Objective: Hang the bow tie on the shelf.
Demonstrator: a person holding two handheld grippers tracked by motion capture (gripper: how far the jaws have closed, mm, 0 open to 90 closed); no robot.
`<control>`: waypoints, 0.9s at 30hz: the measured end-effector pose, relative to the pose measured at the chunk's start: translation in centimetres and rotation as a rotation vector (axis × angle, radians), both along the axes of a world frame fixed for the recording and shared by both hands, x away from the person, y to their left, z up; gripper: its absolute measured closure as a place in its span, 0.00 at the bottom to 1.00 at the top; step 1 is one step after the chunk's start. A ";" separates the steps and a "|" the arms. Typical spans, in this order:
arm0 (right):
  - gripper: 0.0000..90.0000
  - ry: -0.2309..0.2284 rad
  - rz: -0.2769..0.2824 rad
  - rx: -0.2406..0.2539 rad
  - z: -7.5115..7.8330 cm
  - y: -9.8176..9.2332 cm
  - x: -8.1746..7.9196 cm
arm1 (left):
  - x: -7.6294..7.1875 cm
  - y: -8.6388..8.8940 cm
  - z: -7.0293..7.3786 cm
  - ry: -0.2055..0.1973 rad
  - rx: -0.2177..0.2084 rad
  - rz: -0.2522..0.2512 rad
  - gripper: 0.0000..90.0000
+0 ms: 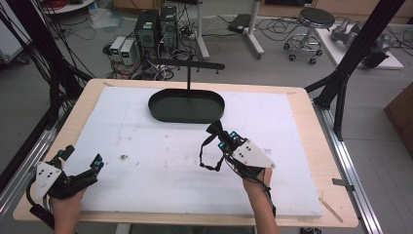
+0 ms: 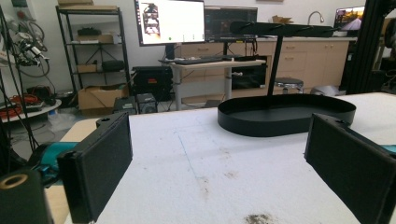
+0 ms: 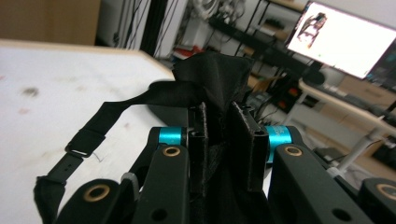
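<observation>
My right gripper (image 1: 220,136) hangs above the white mat, a little in front of the black oval tray (image 1: 186,106), shut on a piece of black fabric (image 1: 214,128). In the right gripper view the fabric (image 3: 215,79) bunches up between and above the two pads (image 3: 198,140), and its black strap with a buckle (image 3: 79,142) hangs down to the left. From the gripper the strap (image 1: 207,156) dangles in a loop over the mat. Near the table's front left corner my left gripper (image 1: 82,158) rests low, open, with nothing between its jaws. That gripper (image 2: 219,163) faces the tray (image 2: 285,114).
A black T-shaped stand (image 1: 188,66) rises from the tray's far edge. The white mat (image 1: 146,156) covers most of the wooden table (image 1: 311,141). Black frame posts (image 1: 358,44) flank the table. Computers, cables and a stool (image 1: 311,24) stand on the floor beyond.
</observation>
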State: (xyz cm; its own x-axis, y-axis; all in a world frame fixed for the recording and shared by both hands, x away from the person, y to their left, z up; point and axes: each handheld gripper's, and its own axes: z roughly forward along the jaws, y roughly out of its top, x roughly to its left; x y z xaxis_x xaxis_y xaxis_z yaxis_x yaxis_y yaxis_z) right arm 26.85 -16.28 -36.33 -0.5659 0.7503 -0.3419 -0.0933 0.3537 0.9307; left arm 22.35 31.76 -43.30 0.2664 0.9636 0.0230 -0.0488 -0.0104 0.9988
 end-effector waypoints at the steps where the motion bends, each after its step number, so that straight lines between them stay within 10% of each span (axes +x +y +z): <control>1: 0.85 -0.011 -0.006 0.003 0.3 0.0 0.1 | 0.0 0.0 0.0 0.000 0.000 0.000 0.09; 27: 0.85 -0.201 -0.172 0.124 5.2 1.6 7.8 | 0.2 0.0 -0.3 0.006 -0.004 -0.001 0.09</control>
